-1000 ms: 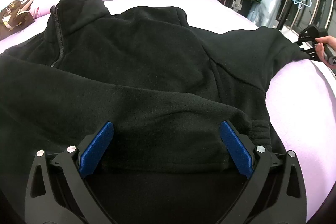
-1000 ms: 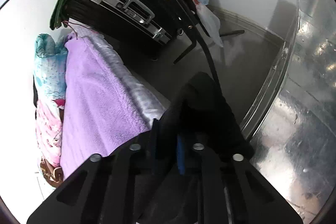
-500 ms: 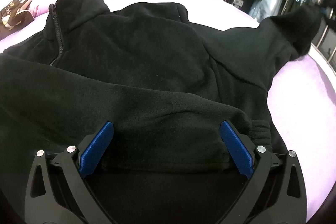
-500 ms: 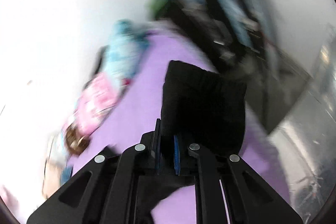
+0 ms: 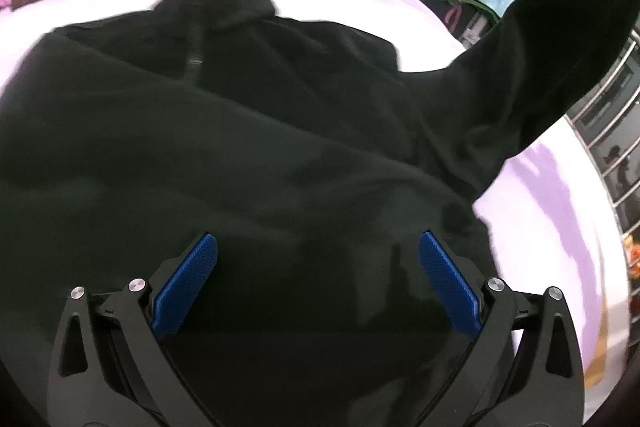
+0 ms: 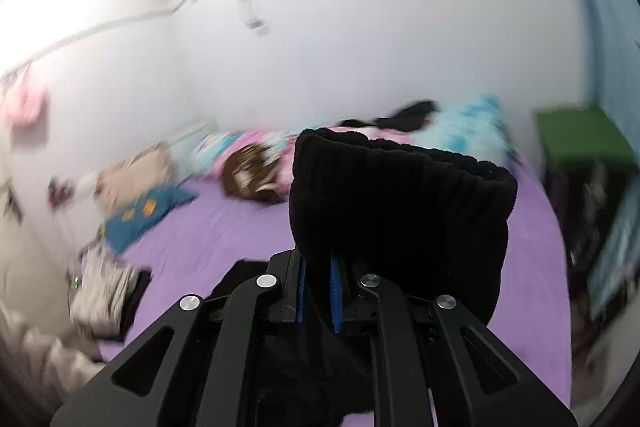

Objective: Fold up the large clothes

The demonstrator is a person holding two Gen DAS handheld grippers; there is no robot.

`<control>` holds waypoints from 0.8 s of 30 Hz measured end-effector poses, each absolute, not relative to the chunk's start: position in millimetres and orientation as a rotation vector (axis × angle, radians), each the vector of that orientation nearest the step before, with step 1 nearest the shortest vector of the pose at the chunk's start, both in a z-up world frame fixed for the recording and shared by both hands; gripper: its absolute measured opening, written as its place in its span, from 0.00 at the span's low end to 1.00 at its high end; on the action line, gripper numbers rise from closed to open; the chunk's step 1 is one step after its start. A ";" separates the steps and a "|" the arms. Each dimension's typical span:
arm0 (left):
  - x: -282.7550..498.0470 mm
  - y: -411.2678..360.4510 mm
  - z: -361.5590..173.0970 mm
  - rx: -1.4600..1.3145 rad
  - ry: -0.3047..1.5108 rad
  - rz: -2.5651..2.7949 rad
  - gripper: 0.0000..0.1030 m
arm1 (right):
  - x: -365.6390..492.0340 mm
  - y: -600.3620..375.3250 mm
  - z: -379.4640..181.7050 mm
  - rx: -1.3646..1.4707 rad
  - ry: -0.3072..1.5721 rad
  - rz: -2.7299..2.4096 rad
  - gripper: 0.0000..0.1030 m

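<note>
On purple bed (image 5: 540, 211), black fleece zip jacket (image 5: 248, 131); left tool (image 5: 318, 267) wide apart, holding nothing; right tool (image 6: 318, 301) clamped on ribbed black sleeve cuff (image 6: 400, 183).

Sleeve (image 5: 560, 39) runs off the top-right edge; the room behind the cuff (image 6: 400, 195) is smeared by blur, pillows (image 6: 248, 167) indistinct.

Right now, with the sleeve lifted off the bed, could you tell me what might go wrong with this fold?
1. The right hand-held gripper pinches only the ribbed cuff, so the heavy sleeve could slip free.
2. The left hand-held gripper is open over the black fleece jacket, clamping nothing, so the body may drag on the purple sheet.
</note>
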State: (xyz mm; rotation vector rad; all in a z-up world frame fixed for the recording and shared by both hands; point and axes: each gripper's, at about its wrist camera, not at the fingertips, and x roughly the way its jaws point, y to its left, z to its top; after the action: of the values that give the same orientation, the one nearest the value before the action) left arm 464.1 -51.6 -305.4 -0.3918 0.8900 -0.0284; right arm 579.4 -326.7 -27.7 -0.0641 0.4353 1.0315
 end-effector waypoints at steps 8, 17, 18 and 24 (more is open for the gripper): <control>428.5 5.7 -304.1 -0.398 0.873 0.031 0.94 | 516.8 -172.7 -62.4 -0.379 0.475 1.203 0.09; 362.0 110.1 -288.7 -0.563 0.806 0.113 0.94 | 461.2 -25.8 -178.1 -0.558 0.645 1.359 0.09; 352.0 123.8 -289.7 -0.577 0.799 0.131 0.94 | 456.1 -12.8 -198.1 -0.583 0.680 1.365 0.09; 294.4 210.1 -303.3 -0.706 0.710 0.257 0.94 | 424.0 39.0 -300.8 -0.732 0.826 1.386 0.09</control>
State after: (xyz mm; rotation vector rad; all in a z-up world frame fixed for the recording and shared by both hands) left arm 294.4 210.1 -303.3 -0.7058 0.7099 0.2573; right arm 424.0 39.0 -300.8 -0.7317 0.8262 1.3865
